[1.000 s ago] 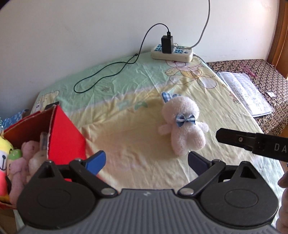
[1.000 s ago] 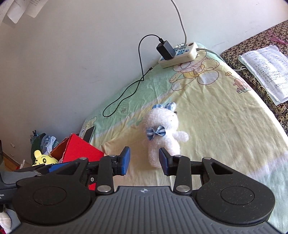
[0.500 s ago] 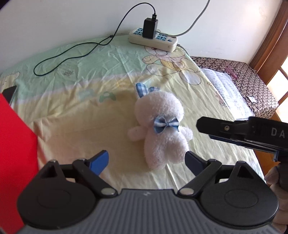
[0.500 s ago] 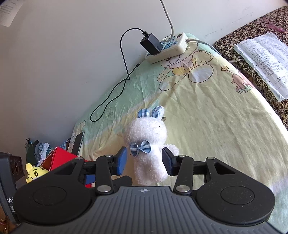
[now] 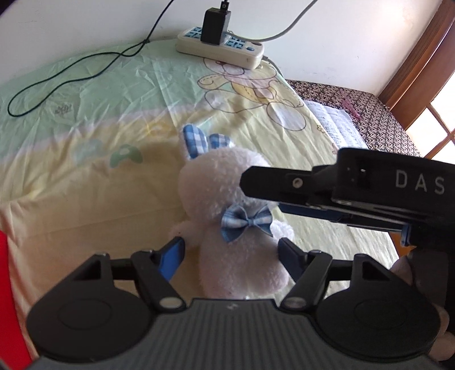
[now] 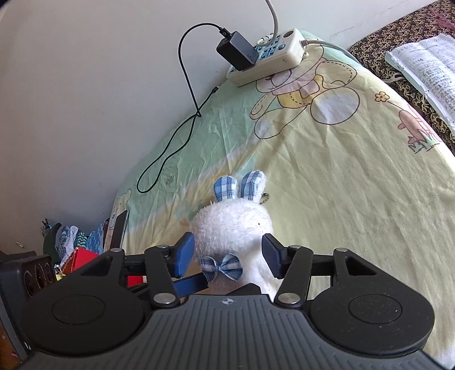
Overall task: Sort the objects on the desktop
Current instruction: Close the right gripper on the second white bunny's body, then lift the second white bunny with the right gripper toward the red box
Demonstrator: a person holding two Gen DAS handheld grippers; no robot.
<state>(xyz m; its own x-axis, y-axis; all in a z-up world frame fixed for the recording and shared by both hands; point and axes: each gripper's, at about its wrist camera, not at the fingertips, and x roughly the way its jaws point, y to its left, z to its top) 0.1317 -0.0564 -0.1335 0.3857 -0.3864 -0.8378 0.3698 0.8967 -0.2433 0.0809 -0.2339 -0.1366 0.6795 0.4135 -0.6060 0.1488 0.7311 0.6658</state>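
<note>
Item one: we log a fluffy white plush rabbit (image 5: 227, 199) with blue checked ears and a blue checked bow tie, lying on the pale yellow and green cartoon-bear bedsheet (image 5: 85, 176).

Item two: the left gripper (image 5: 230, 253) straddles the rabbit's lower body, its jaws closing; we see the blue pads beside the plush, not yet pressing.

Item three: the right gripper (image 6: 226, 254) brackets the rabbit's head, its jaws opening, pads clear of the fur.

Left wrist view only: we note the right gripper's black side, lettered "DAS", crossing in front of the rabbit's head, and a wooden window frame (image 5: 421, 71).

Right wrist view only: we note a small ball chain (image 6: 265, 197) by the rabbit's ear, a dark phone (image 6: 118, 230) at the sheet's edge, and the red box (image 6: 82, 256) beyond it.

Both views: a cream power strip (image 5: 219, 48) with a black charger (image 5: 214, 25) and a printed paper booklet (image 6: 426, 71); its text is too small to read.
</note>
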